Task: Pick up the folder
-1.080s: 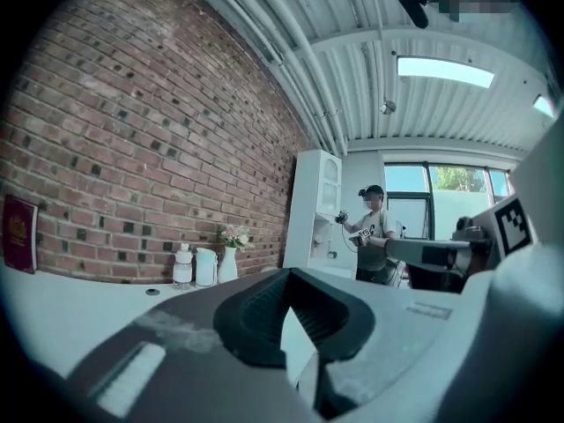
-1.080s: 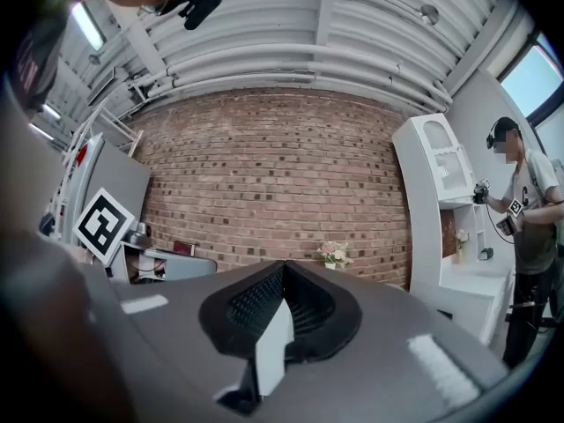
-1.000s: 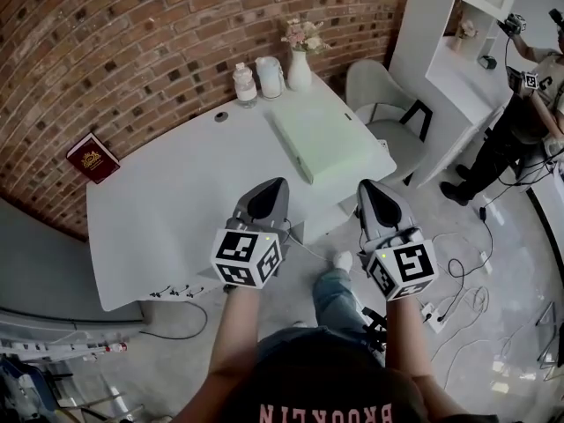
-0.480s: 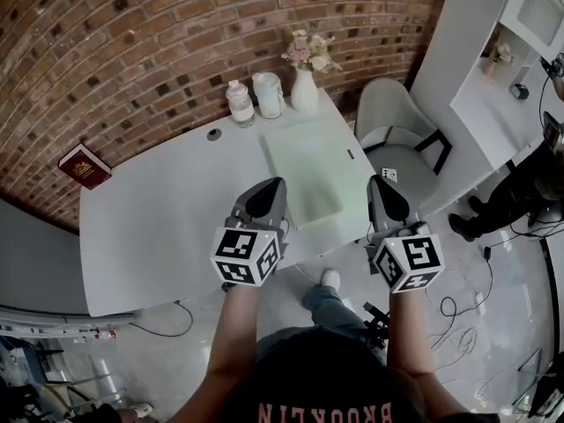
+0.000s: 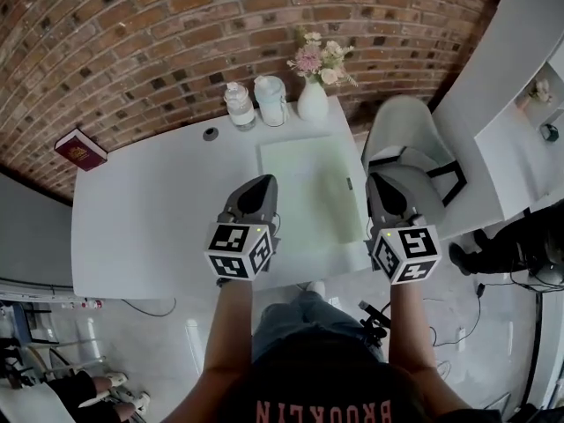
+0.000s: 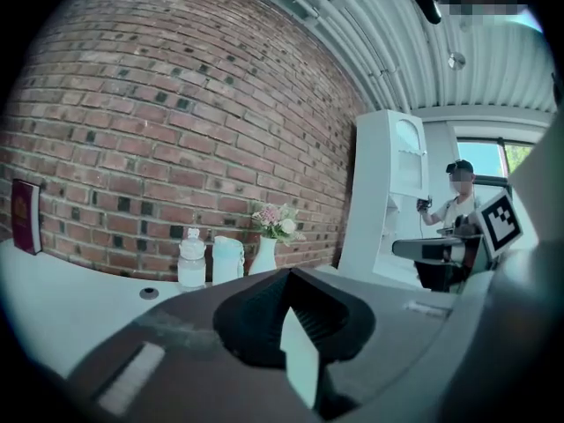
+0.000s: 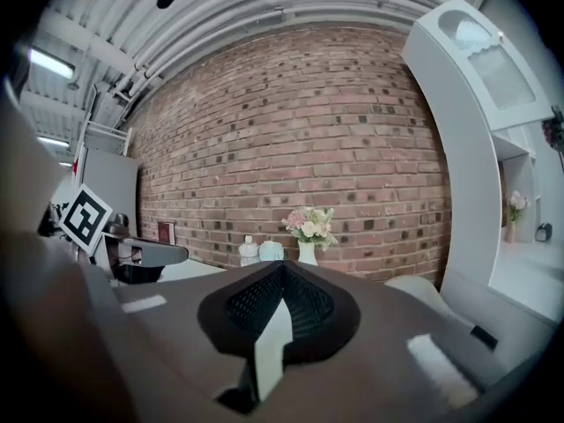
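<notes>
- Hovering near the table's (image 5: 150, 227) front edge: left gripper (image 5: 261, 183) and right gripper (image 5: 384, 180), jaws together, both empty.
- Folder (image 5: 304, 192) lies flat at the table's right end, untouched.
- Step: approach. Next, as judged: part the jaws, drop to a folder edge, clamp.
- Writing: shirt (image 5: 326, 410) reads "BROOKLYN", inverted; book (image 5: 79, 148) cover illegible.

We see the folder (image 5: 307, 192), a pale green rectangle, lying flat and closed on the white counter (image 5: 150, 210). It sits on the counter's right part, its long sides running from the back toward the near edge.
</notes>
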### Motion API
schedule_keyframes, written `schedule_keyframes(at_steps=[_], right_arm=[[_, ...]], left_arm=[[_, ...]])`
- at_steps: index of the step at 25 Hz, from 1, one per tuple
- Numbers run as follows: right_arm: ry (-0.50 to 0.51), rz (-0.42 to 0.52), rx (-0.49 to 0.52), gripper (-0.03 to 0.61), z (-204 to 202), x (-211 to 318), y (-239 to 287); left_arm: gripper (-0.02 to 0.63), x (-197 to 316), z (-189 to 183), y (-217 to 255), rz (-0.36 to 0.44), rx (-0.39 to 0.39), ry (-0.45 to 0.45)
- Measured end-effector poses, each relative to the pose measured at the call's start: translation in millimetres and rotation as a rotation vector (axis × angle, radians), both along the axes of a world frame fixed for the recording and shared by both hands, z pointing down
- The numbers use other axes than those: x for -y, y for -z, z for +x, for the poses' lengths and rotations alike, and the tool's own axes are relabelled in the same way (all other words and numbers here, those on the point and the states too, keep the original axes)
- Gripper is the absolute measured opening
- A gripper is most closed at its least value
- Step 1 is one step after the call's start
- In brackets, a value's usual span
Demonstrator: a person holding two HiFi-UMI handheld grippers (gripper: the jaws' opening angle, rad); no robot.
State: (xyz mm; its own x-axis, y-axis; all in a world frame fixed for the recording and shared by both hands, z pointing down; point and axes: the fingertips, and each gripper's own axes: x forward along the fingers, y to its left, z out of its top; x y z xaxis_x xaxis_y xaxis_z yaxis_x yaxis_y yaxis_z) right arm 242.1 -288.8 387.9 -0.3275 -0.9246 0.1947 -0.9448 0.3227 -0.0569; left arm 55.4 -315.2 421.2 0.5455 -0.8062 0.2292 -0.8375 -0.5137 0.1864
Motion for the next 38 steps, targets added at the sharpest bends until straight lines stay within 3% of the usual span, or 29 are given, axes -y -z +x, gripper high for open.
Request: schedule_keyframes(at_steps=[9, 12, 13, 14, 17, 20, 25, 30, 38], right_arm=[[0.060, -0.089, 0.131, 0.000, 3.3, 42.8, -24.3], [0.074, -0.142, 0.117, 0.003, 1.1, 49.5, -38.1], [0.084, -0.166, 0.107, 0.018, 0.2, 51.9, -44.3], [0.101, -0.193, 0.101, 0.058, -1.1, 54.1, -51.0], [0.157, -0.268, 0.091, 0.168, -6.2, 59.3, -71.3], [0.198, -0.330, 0.072, 0.225, -10.9, 63.0, -91.3], [0.232, -0.429, 0.058, 0.247, -13.8, 63.3, -127.1], [0.225, -0.542, 0.142, 0.271, -14.5, 65.7, -161.1], [0.196, -0.663, 0.079, 0.302, -7.9, 54.2, -208.6]], left_arm=[[0.000, 23.5, -13.7, -25.8, -0.074, 0.029, 0.104], [0.002, 28.8, -19.3, -35.2, -0.104, 0.036, 0.124], [0.013, 30.5, -19.9, -38.6, -0.118, 0.033, 0.123], [0.082, 32.1, -19.9, -42.2, -0.134, 0.028, 0.121], [0.114, 35.9, -19.1, -55.9, -0.188, 0.015, 0.108], [0.174, 37.0, -16.4, -74.3, -0.262, -0.020, 0.088], [0.178, 36.0, -16.0, -109.8, -0.371, -0.024, 0.101], [0.223, 33.0, -21.1, -139.9, -0.457, -0.005, 0.112], [0.275, 18.9, -27.7, -177.3, -0.574, -0.033, 0.107]])
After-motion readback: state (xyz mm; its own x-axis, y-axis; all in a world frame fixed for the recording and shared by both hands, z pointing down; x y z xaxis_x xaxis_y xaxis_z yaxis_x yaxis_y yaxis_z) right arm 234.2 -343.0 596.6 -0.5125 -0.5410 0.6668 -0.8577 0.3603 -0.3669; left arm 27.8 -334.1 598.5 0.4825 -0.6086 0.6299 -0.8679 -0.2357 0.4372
